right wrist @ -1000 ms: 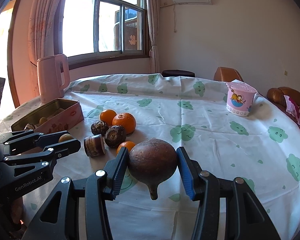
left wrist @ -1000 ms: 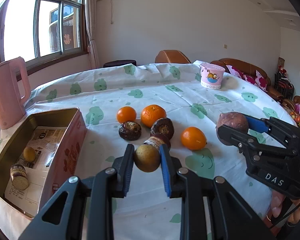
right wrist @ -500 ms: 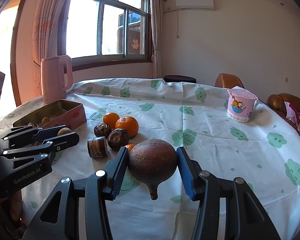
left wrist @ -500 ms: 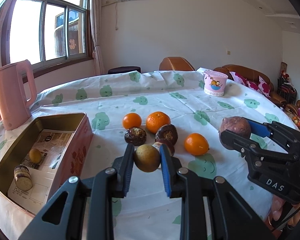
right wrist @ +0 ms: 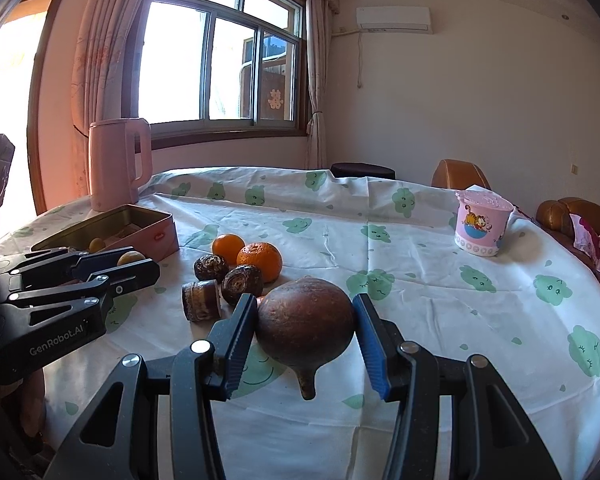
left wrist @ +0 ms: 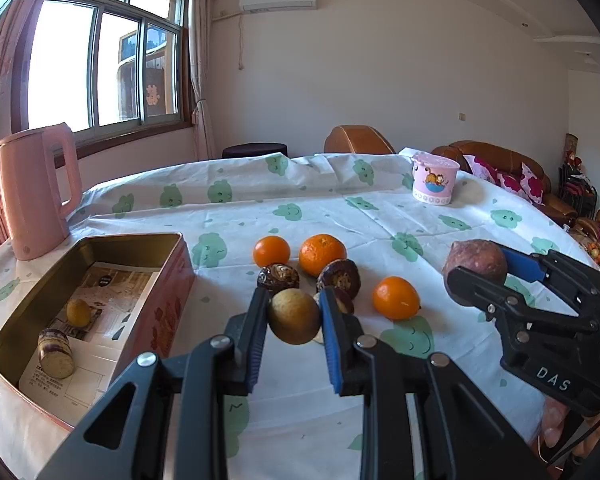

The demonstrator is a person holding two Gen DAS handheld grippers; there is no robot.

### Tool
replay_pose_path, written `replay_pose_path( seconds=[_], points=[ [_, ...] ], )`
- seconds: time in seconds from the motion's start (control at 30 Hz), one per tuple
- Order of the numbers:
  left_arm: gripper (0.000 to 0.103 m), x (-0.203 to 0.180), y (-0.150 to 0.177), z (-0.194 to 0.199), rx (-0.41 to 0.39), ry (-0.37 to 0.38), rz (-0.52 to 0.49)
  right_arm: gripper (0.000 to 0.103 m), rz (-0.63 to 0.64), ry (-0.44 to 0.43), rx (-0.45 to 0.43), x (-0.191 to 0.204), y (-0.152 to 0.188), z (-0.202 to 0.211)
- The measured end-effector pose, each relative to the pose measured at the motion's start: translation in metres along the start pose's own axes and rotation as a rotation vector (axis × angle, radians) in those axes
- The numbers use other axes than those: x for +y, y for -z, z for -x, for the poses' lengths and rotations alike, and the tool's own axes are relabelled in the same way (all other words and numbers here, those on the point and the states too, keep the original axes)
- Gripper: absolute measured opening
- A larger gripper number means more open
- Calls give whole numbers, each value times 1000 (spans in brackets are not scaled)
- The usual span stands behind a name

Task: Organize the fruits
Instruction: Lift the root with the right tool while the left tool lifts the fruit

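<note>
Two fruits aloft, one per gripper: left gripper [left wrist: 294, 314] clamped on small yellow-brown fruit [left wrist: 294, 316], right gripper [right wrist: 305, 326] clamped on big brown stemmed fruit [right wrist: 305, 322]. Risk of round skins slipping from pads if tilted, rolling off tablecloth [left wrist: 340, 208]. At 9 o'clock, open tin box [left wrist: 156, 240] holding small yellow fruit [left wrist: 78, 312] and cut brown piece [left wrist: 56, 354] on paper liner. At 12 o'clock, oranges [left wrist: 322, 252] loose. At 2 o'clock, pink cup [left wrist: 435, 183], contents hidden.
</note>
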State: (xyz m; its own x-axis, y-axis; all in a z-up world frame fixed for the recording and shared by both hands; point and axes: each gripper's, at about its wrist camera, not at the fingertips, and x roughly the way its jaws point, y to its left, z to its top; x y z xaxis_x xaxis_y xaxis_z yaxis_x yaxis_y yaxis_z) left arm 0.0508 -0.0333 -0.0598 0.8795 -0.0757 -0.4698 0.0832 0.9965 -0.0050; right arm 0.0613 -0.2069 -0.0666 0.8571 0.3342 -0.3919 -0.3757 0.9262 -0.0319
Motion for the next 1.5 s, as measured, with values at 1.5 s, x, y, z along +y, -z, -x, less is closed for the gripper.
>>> replay_pose_path(
  seconds=[1.5],
  points=[
    [28,18,-1,25,-111,-68,21,51,35,-23,-115,10,-4,14]
  ],
)
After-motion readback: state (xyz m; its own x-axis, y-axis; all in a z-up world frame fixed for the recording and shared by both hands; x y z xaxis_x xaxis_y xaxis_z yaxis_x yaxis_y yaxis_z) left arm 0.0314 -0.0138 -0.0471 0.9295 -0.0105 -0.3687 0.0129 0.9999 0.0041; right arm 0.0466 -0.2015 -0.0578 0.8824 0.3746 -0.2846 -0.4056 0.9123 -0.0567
